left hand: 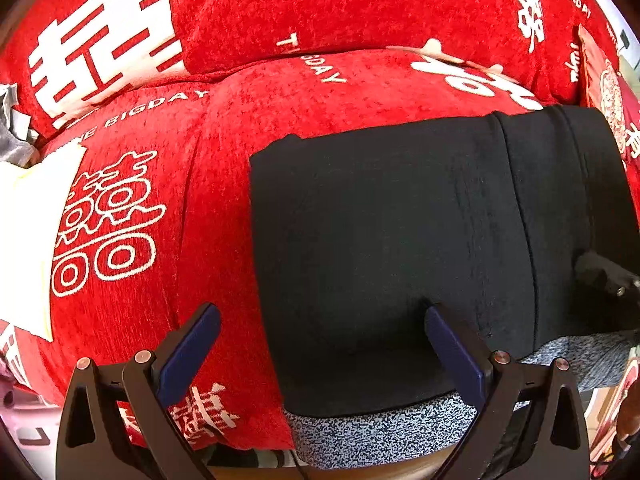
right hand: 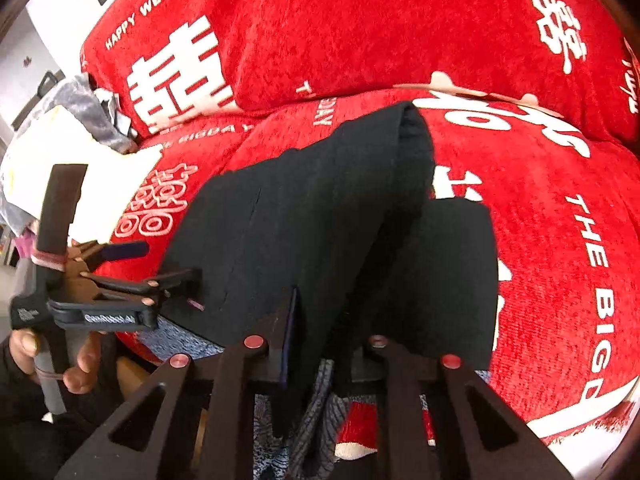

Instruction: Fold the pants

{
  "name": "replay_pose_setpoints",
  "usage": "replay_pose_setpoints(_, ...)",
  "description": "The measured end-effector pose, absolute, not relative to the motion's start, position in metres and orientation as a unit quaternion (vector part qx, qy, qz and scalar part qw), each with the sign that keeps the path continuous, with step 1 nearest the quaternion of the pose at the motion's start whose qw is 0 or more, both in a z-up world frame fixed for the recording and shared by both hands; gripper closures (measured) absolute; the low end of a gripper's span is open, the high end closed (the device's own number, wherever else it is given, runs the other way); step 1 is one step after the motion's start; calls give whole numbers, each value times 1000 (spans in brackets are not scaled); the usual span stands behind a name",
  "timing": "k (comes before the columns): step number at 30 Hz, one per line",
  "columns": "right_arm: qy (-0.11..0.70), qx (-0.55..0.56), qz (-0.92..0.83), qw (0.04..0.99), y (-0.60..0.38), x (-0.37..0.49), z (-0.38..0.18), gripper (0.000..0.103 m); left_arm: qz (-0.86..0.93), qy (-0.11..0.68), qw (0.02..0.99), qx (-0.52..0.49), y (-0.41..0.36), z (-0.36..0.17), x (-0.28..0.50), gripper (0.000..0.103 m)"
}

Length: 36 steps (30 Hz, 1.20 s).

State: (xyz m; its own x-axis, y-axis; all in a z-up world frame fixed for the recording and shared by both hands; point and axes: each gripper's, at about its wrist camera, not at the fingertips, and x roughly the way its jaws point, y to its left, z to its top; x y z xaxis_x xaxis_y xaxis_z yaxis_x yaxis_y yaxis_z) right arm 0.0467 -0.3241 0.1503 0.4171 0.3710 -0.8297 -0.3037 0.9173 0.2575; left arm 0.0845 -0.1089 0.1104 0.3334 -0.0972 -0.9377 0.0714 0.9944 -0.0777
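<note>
The black pants lie folded on a red sofa seat, over a speckled blue-grey cloth. My left gripper is open, its right finger resting on the pants' near-left part and its left finger over the red cover. It also shows in the right wrist view. My right gripper is closed around a raised fold of the pants, lifting that edge. The right gripper's tip shows at the right edge of the left wrist view.
Red back cushions with white lettering stand behind the seat. A white and grey bundle lies at the sofa's left end. A red pillow lies at the far right.
</note>
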Motion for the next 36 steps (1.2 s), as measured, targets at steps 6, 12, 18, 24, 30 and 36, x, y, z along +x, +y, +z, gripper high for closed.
replay_pose_setpoints(6,497,60,154,852,-362,57,161,84,-47,575,816,-23,-110,114,92,1)
replay_pose_setpoints(12,535,67,97,836,-386,65,119,84,-45,596,801,-31,-112,91,95,1)
replay_pose_setpoints(18,534,39,75,841,-384,70,121,69,-43,599,799,-27,-112,92,97,1)
replay_pose_setpoints(24,498,7,-20,867,-402,70,146,34,-37,593,804,-15,-114,94,95,1)
replay_pose_setpoints(30,442,-61,10,895,-362,74,170,26,-37,593,804,-17,-114,92,95,1)
replay_pose_setpoints(36,492,-97,57,864,-321,123,124,25,-42,598,799,-33,-110,90,97,1)
